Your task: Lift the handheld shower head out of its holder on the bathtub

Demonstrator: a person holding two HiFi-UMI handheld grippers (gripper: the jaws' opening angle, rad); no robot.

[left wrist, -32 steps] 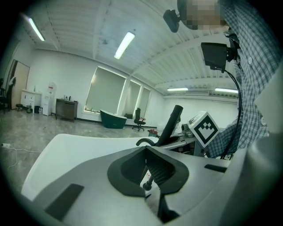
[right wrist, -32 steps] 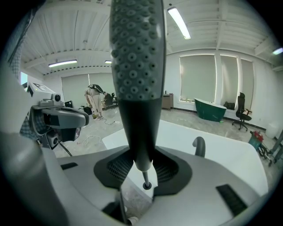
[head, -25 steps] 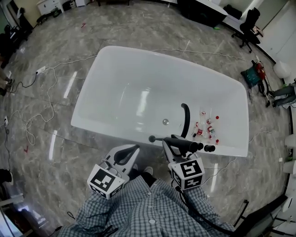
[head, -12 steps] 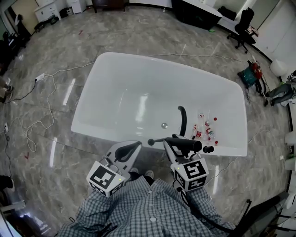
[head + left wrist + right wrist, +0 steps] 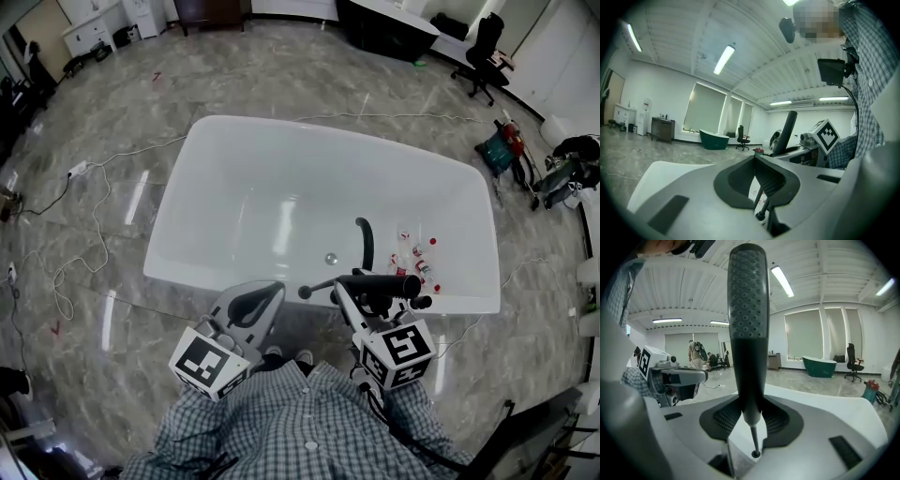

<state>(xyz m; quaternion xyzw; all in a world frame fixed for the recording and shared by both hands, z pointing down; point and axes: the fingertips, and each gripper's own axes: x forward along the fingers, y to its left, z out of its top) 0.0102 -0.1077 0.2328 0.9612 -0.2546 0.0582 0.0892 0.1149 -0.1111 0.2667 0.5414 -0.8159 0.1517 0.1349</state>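
The white bathtub point(image 5: 281, 131) fills the middle of the head view, with a black curved spout point(image 5: 364, 240) on its near side. My right gripper point(image 5: 349, 289) is shut on the black handheld shower head point(image 5: 377, 284), which lies level over the near rim, its thin stem ending in a small knob point(image 5: 305, 292). In the right gripper view the perforated shower head point(image 5: 747, 319) rises between the pads of the right gripper point(image 5: 750, 420). My left gripper point(image 5: 262, 298) hangs just left of it, shut on nothing. The left gripper point(image 5: 761, 176) sees the shower head point(image 5: 787, 131) to its right.
Several small bottles point(image 5: 417, 258) lie inside the tub at its right end. Cables point(image 5: 84, 206) trail over the marble floor to the left. An office chair point(image 5: 480, 47) and a tool bag point(image 5: 506, 155) stand at the far right. A checked shirt point(image 5: 300, 422) fills the bottom.
The head view has drifted, so the tub sits a little higher and nearer. Both grippers keep nearly the same places, and the right one still clamps the shower head.
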